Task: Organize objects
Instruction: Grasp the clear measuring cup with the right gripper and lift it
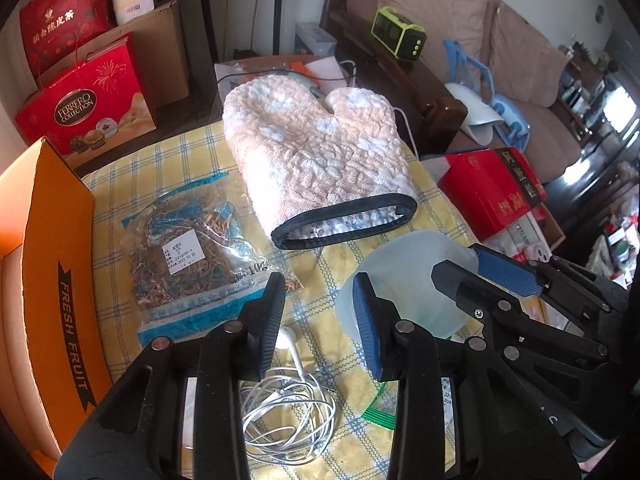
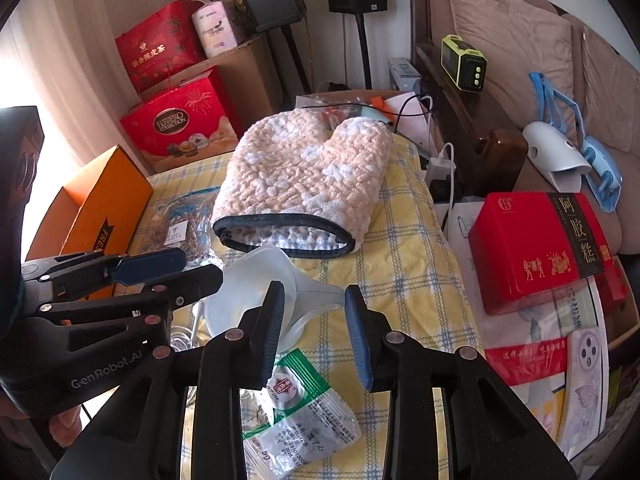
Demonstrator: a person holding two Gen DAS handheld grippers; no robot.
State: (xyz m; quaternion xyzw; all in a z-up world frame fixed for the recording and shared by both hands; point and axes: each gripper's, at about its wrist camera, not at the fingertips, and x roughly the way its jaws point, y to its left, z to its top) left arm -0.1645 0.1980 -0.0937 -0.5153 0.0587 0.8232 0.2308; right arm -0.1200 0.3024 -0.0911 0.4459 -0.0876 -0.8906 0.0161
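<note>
So the left gripper [image 1: 318, 320] hangs over the tangled white earphones [image 1: 286, 404], fingers apart with nothing pinched; the cable pile sits just under and between them on the yellow checked cloth [image 1: 436, 200]. The right gripper [image 2: 314, 336] is parted too, over the green-and-clear sachet [image 2: 298, 412], not squeezing it. Both things lie on the near side of the fluffy pink oven mitt [image 1: 316, 152], with the translucent plastic funnel [image 2: 256, 284] between.

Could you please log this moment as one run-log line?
left gripper: open above earphones | right gripper: open above sachet | oven mitt: untouched
</note>
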